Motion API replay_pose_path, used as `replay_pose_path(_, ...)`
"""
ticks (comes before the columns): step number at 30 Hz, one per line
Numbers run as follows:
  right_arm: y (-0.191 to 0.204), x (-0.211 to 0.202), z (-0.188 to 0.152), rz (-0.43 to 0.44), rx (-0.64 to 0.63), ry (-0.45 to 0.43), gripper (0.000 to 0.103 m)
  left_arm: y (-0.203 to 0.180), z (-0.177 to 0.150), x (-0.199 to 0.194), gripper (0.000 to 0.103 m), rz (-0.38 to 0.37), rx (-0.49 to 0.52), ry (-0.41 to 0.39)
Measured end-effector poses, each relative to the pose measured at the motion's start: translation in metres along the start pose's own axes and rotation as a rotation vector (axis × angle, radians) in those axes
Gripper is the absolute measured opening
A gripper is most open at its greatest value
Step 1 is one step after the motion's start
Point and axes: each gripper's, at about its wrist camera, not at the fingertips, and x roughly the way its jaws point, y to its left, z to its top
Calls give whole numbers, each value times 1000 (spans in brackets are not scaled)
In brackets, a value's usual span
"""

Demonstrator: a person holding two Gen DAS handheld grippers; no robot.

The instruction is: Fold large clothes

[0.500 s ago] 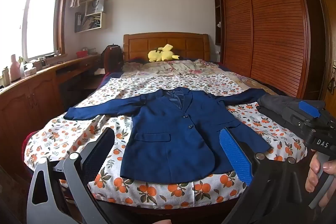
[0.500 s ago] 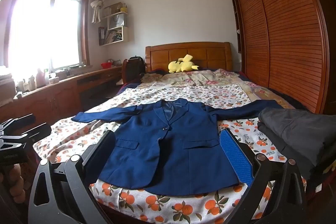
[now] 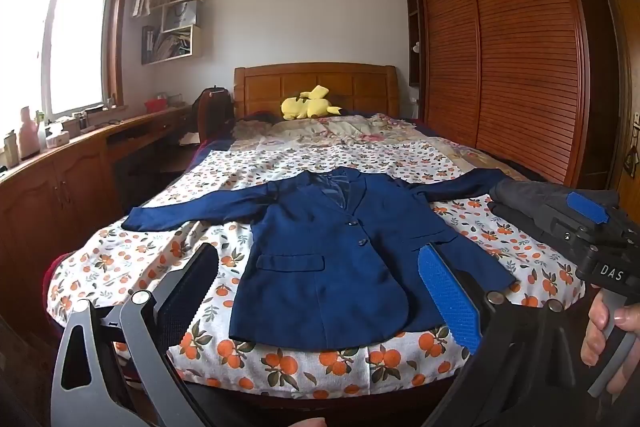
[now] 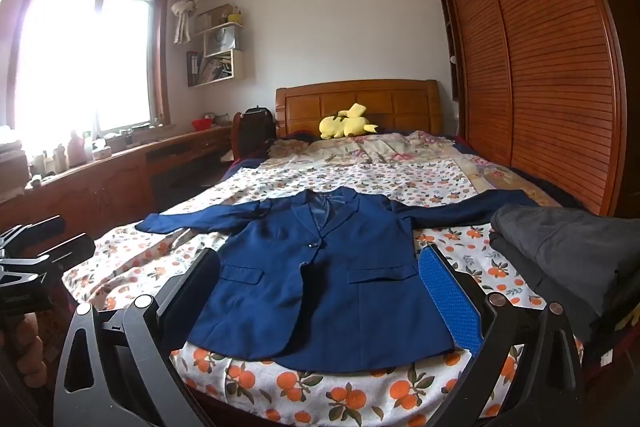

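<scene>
A navy blue blazer (image 3: 332,259) (image 4: 328,275) lies flat and face up on the bed's orange-print sheet (image 3: 132,259), buttoned, with both sleeves spread out sideways and its hem toward me. My left gripper (image 3: 320,291) hovers before the foot of the bed, open, nothing between its fingers. My right gripper (image 4: 320,287) is likewise open and empty, short of the blazer's hem. In the left wrist view the right gripper (image 3: 592,227) shows at the right edge with a hand on its handle. In the right wrist view the left gripper (image 4: 36,251) shows at the left edge.
A folded dark grey garment (image 4: 568,251) sits on the bed's right corner beside the blazer's sleeve. A yellow plush toy (image 3: 308,105) lies at the headboard. A wooden wardrobe (image 3: 520,47) runs along the right, a desk with bottles (image 3: 48,163) along the left under the window.
Both grippers have barely shifted; the views are nearly the same. The blazer lies as before.
</scene>
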Motion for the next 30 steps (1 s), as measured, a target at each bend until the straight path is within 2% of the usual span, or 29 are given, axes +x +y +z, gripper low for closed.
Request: replay_pose_path(30, -1, 2, -2, 0, 0, 5, 96, 6, -5, 8, 101, 1, -5, 14)
